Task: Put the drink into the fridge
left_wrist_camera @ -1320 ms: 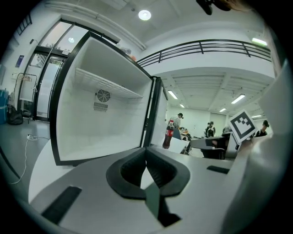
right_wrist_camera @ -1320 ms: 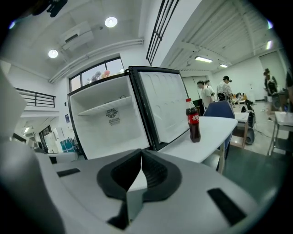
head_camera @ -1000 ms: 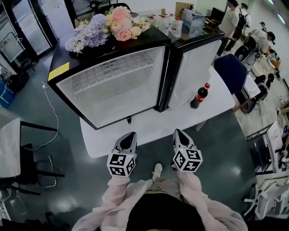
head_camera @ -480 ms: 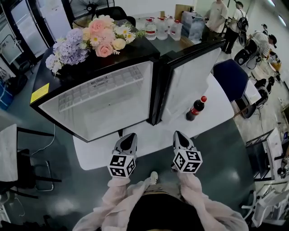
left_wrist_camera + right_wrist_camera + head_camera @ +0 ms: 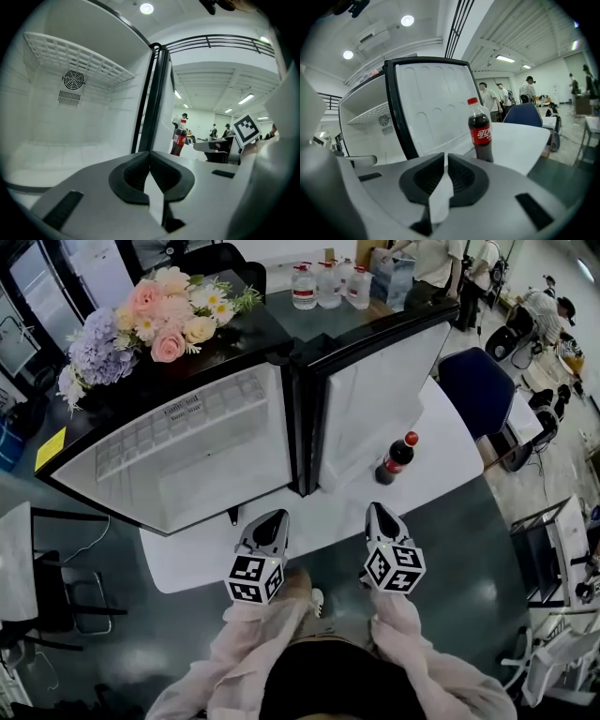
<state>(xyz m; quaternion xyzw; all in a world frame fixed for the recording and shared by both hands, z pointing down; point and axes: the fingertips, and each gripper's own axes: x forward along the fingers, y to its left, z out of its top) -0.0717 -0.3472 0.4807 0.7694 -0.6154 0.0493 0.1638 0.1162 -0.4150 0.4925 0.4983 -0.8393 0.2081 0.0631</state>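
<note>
Left gripper [image 5: 271, 518] & right gripper [image 5: 379, 512] both shut, empty; cola bottle [image 5: 395, 458] upright toward table's [image 5: 452, 439] right edge, prob heavy, slick, so grab mid-body.

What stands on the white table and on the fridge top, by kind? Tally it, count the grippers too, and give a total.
Fridge: 1
Cola bottle: 1
Flower bunch: 1
Grippers: 2 (left gripper, right gripper)
Total: 5
</note>
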